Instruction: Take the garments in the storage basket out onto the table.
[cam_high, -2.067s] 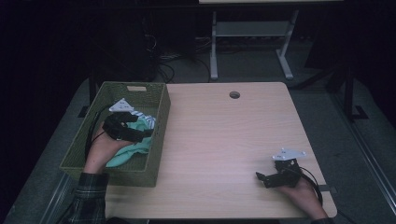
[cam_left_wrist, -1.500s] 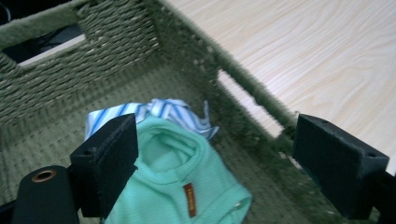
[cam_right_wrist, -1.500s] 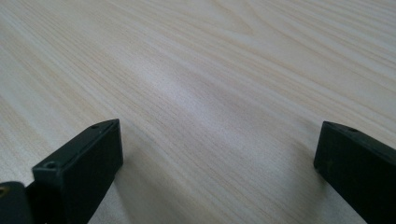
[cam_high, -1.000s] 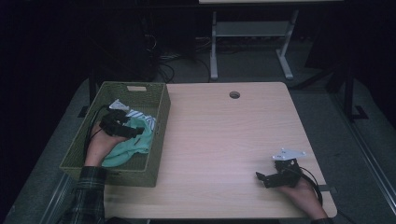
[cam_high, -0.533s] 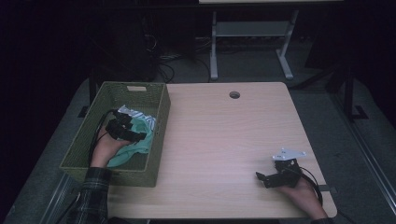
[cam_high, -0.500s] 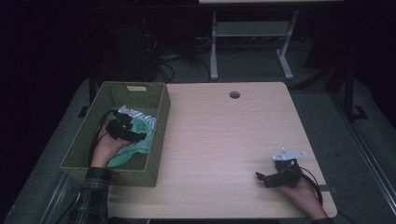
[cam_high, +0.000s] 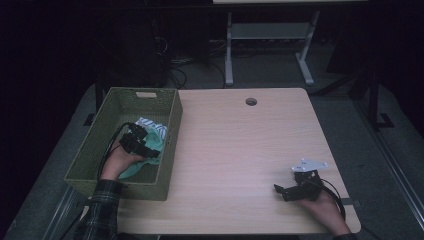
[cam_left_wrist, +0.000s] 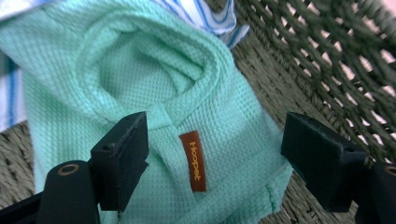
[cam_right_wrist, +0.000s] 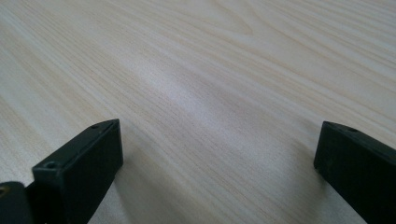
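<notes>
Claws at work: left claw (cam_left_wrist: 212, 154) down in the basket over a mint cloth, right claw (cam_right_wrist: 219, 163) idle on the counter.

Left claw's jaws have just been closing a little yet stand wide, one on either side of the mint-green cloth (cam_left_wrist: 140, 79), its orange label (cam_left_wrist: 193, 160) between them, pads not pressing it. That cloth lies on a blue-striped white cloth (cam_high: 150, 125) inside the woven green basket (cam_high: 100, 150) at the counter's left edge. Right claw rests well apart at the near right of the pale wooden counter (cam_high: 240, 150), jaws spread wide with bare wood between them.
</notes>
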